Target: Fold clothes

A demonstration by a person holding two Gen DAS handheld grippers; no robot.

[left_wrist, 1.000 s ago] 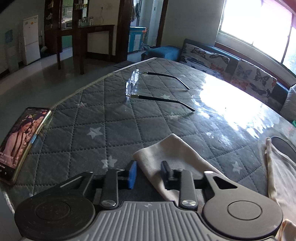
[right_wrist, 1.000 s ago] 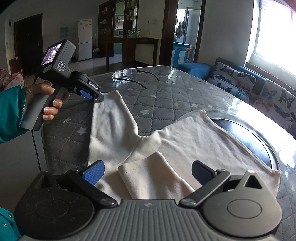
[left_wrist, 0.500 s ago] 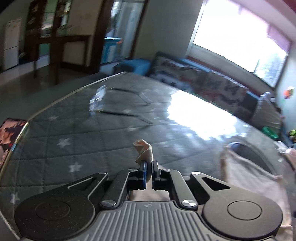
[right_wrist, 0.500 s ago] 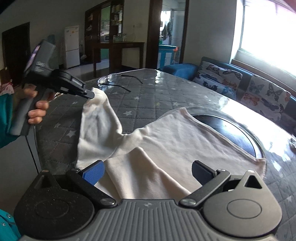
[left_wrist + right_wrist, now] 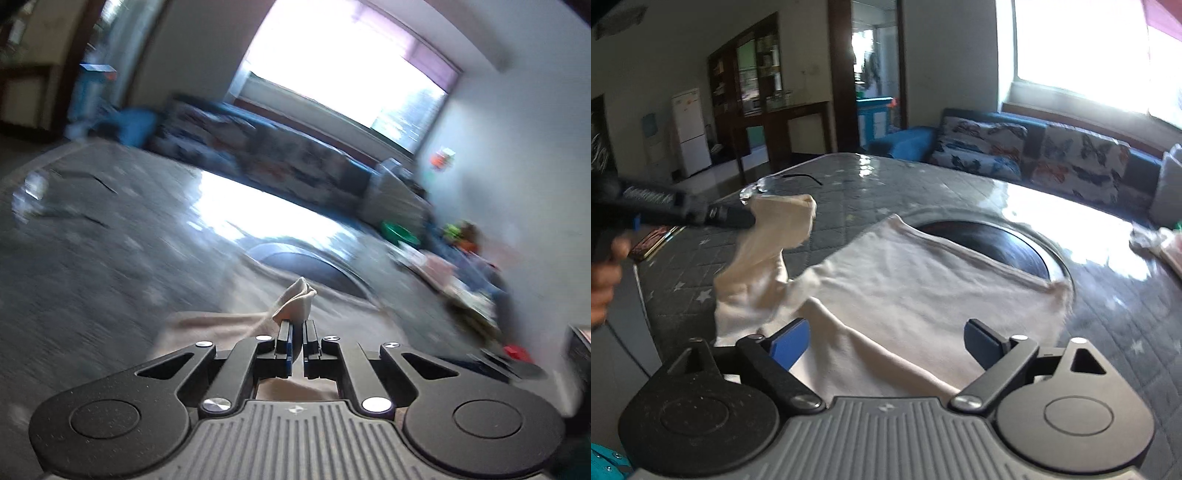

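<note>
So I am pinching the sleeve (image 5: 779, 218) in my left claw (image 5: 297, 328), jaws pressed together on its cuff, and I am holding it lifted off the table (image 5: 1108, 314) so that, as I judge it, it can swing across onto the body of the shirt (image 5: 923, 284). Only a tuft of cloth is poking out past the pads in the left view, which is blurred. From the right view the sleeve is hanging in a twisted band from the cuff down to the shoulder, while the body is lying flat, its far edge reaching over a dark round inset (image 5: 990, 243). My right claw (image 5: 882, 339) is hovering spread wide above the near part of the shirt, gripping nothing; I judge it is waiting to pin or smooth the fold.

Underneath is a grey quilted cover with stars beneath a glossy sheet that is catching window glare. Glasses (image 5: 764, 184) and a phone (image 5: 652, 240) are lying at the left, and a butterfly-print sofa (image 5: 1034, 155) is standing beyond, under the window.
</note>
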